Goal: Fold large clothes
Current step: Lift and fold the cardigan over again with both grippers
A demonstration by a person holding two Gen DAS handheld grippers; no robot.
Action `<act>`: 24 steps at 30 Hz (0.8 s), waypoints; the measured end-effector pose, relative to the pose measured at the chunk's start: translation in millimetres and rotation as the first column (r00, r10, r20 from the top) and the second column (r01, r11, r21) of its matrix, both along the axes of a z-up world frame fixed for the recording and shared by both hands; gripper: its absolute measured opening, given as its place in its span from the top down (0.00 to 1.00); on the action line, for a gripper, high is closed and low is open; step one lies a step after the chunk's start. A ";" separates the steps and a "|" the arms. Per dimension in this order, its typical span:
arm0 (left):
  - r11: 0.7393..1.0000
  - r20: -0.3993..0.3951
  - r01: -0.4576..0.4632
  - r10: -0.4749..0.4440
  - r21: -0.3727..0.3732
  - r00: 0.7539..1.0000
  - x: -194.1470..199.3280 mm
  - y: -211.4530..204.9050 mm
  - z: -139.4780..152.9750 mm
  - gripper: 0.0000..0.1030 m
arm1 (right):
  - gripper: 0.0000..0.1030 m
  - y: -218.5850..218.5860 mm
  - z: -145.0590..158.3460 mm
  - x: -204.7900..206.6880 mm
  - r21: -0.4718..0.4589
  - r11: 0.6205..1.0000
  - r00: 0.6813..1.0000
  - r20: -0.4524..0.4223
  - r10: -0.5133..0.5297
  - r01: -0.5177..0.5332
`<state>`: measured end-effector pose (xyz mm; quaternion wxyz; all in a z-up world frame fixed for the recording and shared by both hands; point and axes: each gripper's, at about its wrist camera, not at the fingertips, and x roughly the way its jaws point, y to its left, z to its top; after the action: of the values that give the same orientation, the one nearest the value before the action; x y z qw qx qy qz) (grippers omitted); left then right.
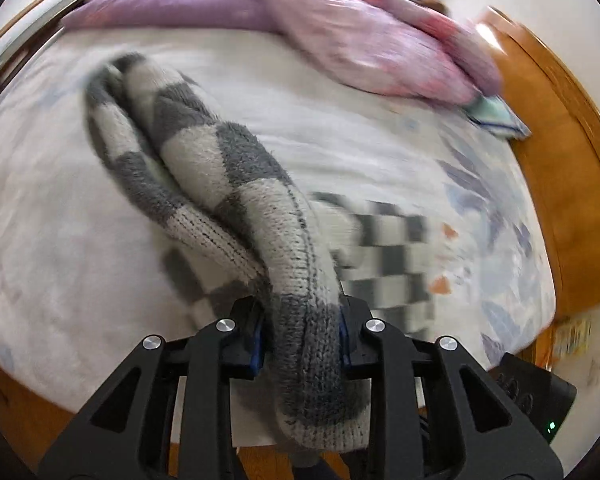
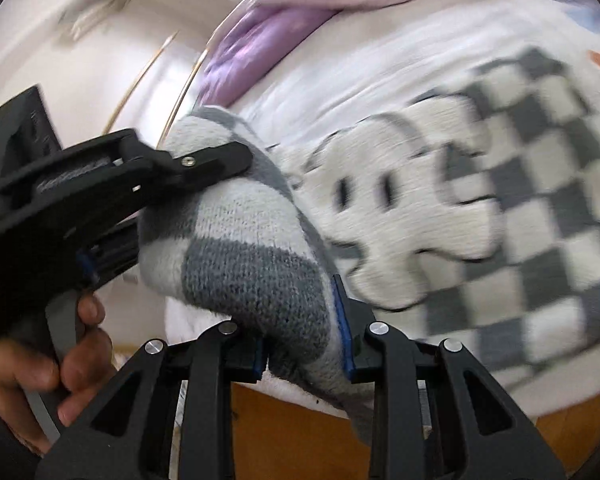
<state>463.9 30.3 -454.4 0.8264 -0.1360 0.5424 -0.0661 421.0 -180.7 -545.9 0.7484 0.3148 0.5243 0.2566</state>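
A grey and white checkered knit sweater [image 1: 204,160] lies partly on the white bed [image 1: 60,240]. My left gripper [image 1: 302,320] is shut on a bunched fold of it and holds it above the bed. In the right wrist view the sweater [image 2: 500,208] spreads across the bed, showing a white cartoon figure. My right gripper [image 2: 306,332] is shut on another bunched part of the sweater. The left gripper [image 2: 204,164] shows there too, gripping the same fabric just to the left, a hand on its handle.
A purple and pink quilt [image 1: 340,32] is heaped at the far side of the bed. A wooden bed frame [image 1: 560,200] runs along the right edge. A small teal cloth [image 1: 496,114] lies near the quilt. Wood floor shows below the bed edge.
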 end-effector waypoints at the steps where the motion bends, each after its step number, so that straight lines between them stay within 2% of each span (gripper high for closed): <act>1: 0.998 0.012 0.056 -0.056 0.017 0.998 4.9 -33.6 2.6 0.75 | 0.75 -17.2 -0.8 -3.9 0.006 1.000 1.000 -0.008 -0.030 0.030; 5: 0.977 0.004 0.210 -0.211 0.044 0.978 12.0 -129.8 -6.6 0.74 | 0.75 -97.6 -16.1 -16.0 0.027 0.984 0.981 -0.078 -0.176 0.178; 8: 0.945 -0.046 0.320 -0.318 0.064 0.947 12.1 -193.4 -37.2 0.74 | 0.75 -137.3 -36.9 -28.6 0.047 0.960 0.951 -0.162 -0.264 0.275; 9: 0.936 -0.066 0.346 -0.342 0.065 0.937 11.7 -206.0 -47.0 0.72 | 0.75 -149.1 -46.6 -33.4 0.048 0.952 0.937 -0.195 -0.289 0.303; 11: 0.904 -0.134 0.425 -0.416 0.052 0.900 14.1 -238.0 -76.8 0.66 | 0.76 -170.8 -71.4 -45.6 0.051 0.929 0.899 -0.275 -0.341 0.367; 14: 0.893 -0.169 0.450 -0.448 -0.032 0.878 14.5 -255.4 -100.4 0.60 | 0.76 -190.1 -104.9 -53.0 0.054 0.894 0.841 -0.368 -0.396 0.444; 16: 0.902 -0.157 0.425 -0.432 -0.078 0.888 12.4 -252.1 -101.4 0.56 | 0.77 -204.4 -124.9 -60.3 0.071 0.872 0.804 -0.428 -0.413 0.485; 17: 0.909 -0.136 0.405 -0.416 -0.102 0.899 11.4 -246.8 -96.0 0.52 | 0.77 -208.8 -124.8 -49.9 0.072 0.866 0.794 -0.443 -0.416 0.494; 18: 0.916 -0.110 0.384 -0.395 -0.113 0.912 9.8 -238.6 -87.4 0.47 | 0.77 -211.0 -129.3 -49.7 0.081 0.862 0.786 -0.462 -0.412 0.500; 20: 0.936 -0.057 0.334 -0.342 -0.115 0.938 5.1 -218.8 -69.3 0.42 | 0.77 -211.5 -125.9 -49.7 0.084 0.869 0.790 -0.467 -0.398 0.488; 22: 0.964 -0.004 0.257 -0.258 -0.062 0.966 -0.9 -190.3 -53.6 0.35 | 0.74 -209.9 -113.8 -47.9 0.056 0.899 0.811 -0.458 -0.364 0.435; 24: 0.992 0.004 0.116 -0.116 0.057 0.993 -7.2 -149.4 -50.6 0.34 | 0.70 -210.9 -110.6 -37.6 0.053 0.915 0.822 -0.463 -0.332 0.400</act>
<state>456.7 -119.1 -505.0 0.8267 -0.0805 0.5480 -0.0991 383.4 -391.6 -656.5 0.6184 0.5146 0.5901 0.0671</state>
